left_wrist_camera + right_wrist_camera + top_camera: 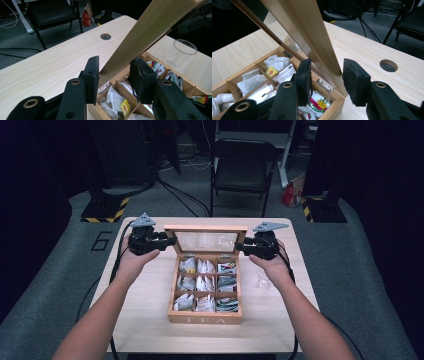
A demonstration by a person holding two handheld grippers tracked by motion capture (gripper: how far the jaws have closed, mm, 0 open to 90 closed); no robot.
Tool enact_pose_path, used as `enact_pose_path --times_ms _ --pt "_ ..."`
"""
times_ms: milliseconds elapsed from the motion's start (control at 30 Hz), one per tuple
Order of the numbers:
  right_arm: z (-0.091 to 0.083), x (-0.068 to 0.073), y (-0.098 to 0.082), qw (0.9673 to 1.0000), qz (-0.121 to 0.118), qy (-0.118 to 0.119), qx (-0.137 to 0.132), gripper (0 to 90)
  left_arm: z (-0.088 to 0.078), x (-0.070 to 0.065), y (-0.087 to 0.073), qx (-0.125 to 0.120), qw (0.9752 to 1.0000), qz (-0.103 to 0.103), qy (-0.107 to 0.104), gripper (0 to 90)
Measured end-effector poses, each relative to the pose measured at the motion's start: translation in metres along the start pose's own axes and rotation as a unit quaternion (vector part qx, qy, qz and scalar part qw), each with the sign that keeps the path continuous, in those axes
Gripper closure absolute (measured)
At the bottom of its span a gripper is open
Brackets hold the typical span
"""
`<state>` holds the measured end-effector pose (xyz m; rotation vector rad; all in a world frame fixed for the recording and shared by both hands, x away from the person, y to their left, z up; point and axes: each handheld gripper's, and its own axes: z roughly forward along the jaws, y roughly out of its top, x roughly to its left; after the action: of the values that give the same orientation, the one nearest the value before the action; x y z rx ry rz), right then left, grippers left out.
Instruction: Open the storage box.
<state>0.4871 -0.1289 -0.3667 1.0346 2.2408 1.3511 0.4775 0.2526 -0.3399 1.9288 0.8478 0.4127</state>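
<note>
A wooden tea box sits mid-table, its compartments full of tea bags. Its glass-paned lid stands raised. My left gripper is at the lid's left edge. In the left gripper view the lid's wooden frame runs down between the pads of the left gripper, which press on it. My right gripper is at the lid's right edge. In the right gripper view the frame sits between the pads of the right gripper, touching both.
A clear plastic cup stands on the table right of the box, under my right wrist. A round cable hole lies in the tabletop behind the box. A black chair stands beyond the far edge.
</note>
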Motion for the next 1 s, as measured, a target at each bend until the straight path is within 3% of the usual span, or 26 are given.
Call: enact_pose_path --times_ms 367,667,833,1000 --pt "0.004 -0.005 0.003 0.9999 0.015 0.004 -0.004 58.9 0.004 0.007 0.001 -0.007 1.0000 -0.004 -0.005 59.5" --pt "0.007 -0.009 0.005 0.9998 0.019 0.005 -0.008 59.1 0.022 0.014 -0.013 0.007 1.0000 0.001 0.004 54.8" --pt "0.008 -0.009 0.005 0.9998 0.020 0.004 -0.008 59.1 0.030 0.017 -0.018 0.010 0.9999 -0.006 0.001 56.2" --pt "0.009 -0.009 0.007 0.9998 0.018 0.006 -0.005 59.4 0.035 0.017 -0.018 0.017 0.9998 0.005 0.005 61.4"
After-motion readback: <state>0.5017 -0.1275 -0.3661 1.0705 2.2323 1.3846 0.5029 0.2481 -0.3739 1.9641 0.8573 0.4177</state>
